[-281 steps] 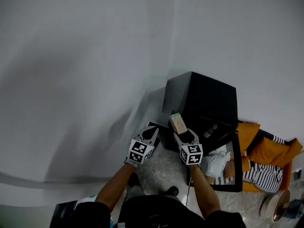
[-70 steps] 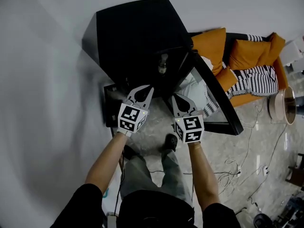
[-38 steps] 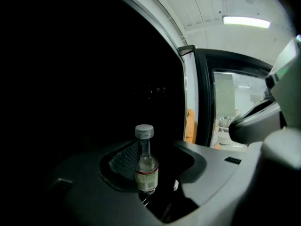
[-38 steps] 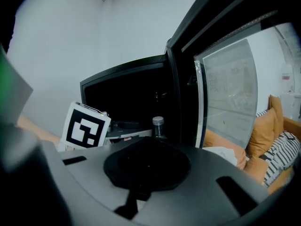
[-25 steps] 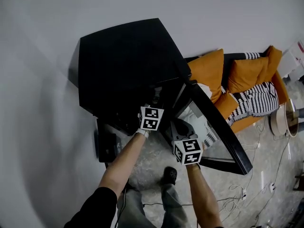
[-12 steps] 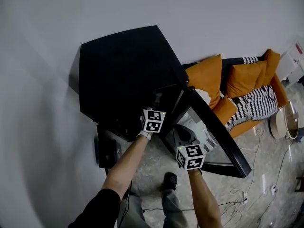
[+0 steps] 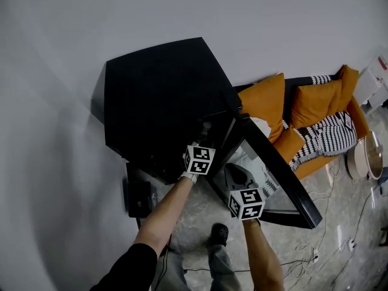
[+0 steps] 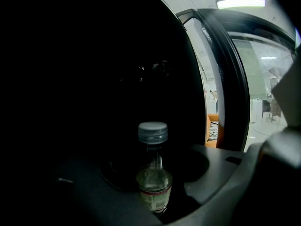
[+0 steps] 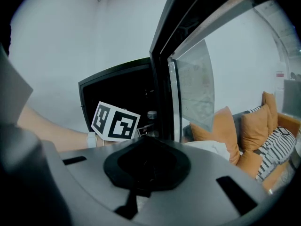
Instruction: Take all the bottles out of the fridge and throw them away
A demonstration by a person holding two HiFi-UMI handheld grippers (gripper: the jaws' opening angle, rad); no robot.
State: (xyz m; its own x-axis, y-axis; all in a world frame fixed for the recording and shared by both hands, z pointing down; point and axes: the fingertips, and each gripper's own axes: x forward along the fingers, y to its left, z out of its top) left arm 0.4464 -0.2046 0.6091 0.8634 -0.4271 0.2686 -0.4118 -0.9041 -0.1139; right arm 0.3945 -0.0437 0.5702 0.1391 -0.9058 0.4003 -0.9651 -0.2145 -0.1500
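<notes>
Fridge, black, stands by the wall in the head view with its door wide open. The left hand-held gripper reaches inside. The right hand-held gripper is low by the door. In the left gripper view, a small bottle with a grey cap stands upright in the fridge between the spread jaws, which have just been closing a little. In the right gripper view, the jaws are pressed together with nothing in them.

Orange cushions at right
A striped throw lies beside them; pale floor fills the lower right.
</notes>
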